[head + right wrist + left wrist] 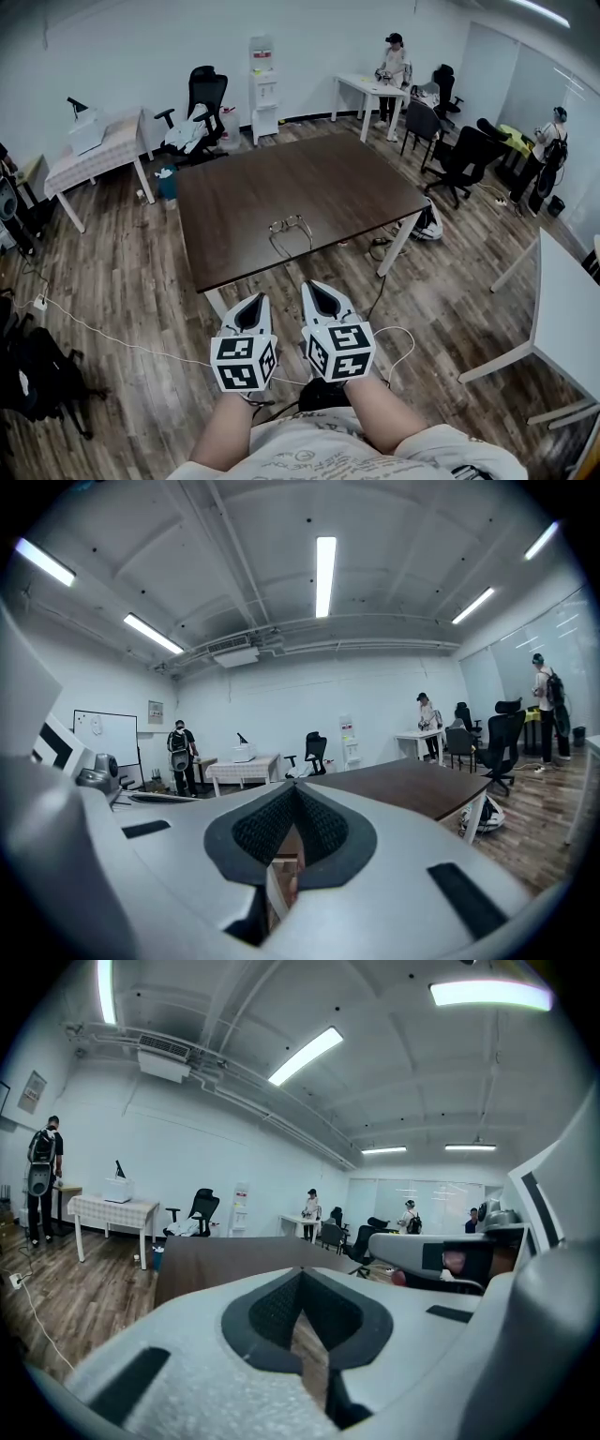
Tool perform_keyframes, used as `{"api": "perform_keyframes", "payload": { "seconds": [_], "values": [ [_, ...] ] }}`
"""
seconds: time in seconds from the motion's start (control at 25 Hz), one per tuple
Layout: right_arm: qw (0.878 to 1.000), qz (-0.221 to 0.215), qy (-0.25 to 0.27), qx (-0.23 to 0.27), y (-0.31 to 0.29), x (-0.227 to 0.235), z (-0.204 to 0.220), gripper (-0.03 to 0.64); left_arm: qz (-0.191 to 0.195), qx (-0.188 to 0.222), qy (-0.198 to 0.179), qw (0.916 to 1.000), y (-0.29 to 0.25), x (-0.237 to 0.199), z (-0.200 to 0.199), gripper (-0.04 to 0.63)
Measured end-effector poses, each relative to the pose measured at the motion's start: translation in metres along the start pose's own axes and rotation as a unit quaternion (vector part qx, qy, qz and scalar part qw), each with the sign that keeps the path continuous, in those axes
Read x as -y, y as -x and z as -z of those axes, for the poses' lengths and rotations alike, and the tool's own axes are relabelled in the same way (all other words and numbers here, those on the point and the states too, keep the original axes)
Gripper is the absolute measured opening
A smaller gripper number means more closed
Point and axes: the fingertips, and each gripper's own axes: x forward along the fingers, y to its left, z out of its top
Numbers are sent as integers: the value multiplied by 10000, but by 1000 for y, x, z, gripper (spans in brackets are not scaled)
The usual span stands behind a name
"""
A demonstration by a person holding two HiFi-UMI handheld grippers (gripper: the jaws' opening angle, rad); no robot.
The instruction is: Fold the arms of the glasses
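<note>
The glasses [290, 228] have a thin frame with two clear lenses. Both arms are unfolded and point toward the near edge of the worktop [328, 178]. They lie on this dark brown worktop, close to its near edge and about at the middle of that edge. Bare surface spreads behind them and to both sides, up to the far edge and the two side edges. Wooden floor [141, 272] goes all around the worktop. A black office chair [204, 98] stands beyond its far left corner, and other dark chairs [464, 155] stand beyond its right side.

The left gripper [251, 305] and the right gripper [315, 289] are side by side before the near edge of the worktop, over the floor and well apart from the glasses. On each gripper the jaws are closed together with nothing between them, and neither touches the worktop
</note>
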Motion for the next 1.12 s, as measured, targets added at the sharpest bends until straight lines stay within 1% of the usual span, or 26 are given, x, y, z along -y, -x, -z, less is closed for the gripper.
{"api": "perform_keyframes", "payload": {
  "seconds": [0.28,0.44,0.56,0.64,0.76,0.8,1.0,1.12],
  "values": [
    [10000,-30,-45,-16,-42,5,6,12,-58,-118,-61,9999,-29,-30,1,14],
    [9999,-3,-159,-34,-73,23,5,12,-24,-192,-164,9997,-60,-38,-2,14],
    [9997,-1,-237,-77,-91,39,6,12,-8,-262,-175,9995,-86,-44,-2,14],
    [9999,67,-113,-75,-105,51,6,12,-11,-319,-186,9993,-105,-49,-3,14],
    [9991,279,311,-6,-129,71,0,12,-10,-397,-189,9990,-135,-55,-7,14],
    [9989,290,373,-5,-138,76,-4,12,-1,-411,-195,9990,-145,-56,-10,14],
    [9994,132,261,-199,-187,108,-11,12,-16,-434,-240,9988,-199,-61,-26,14],
    [9993,76,219,-277,-213,134,-16,12,-27,-516,-270,9983,-236,-64,-34,14]
  ]
}}
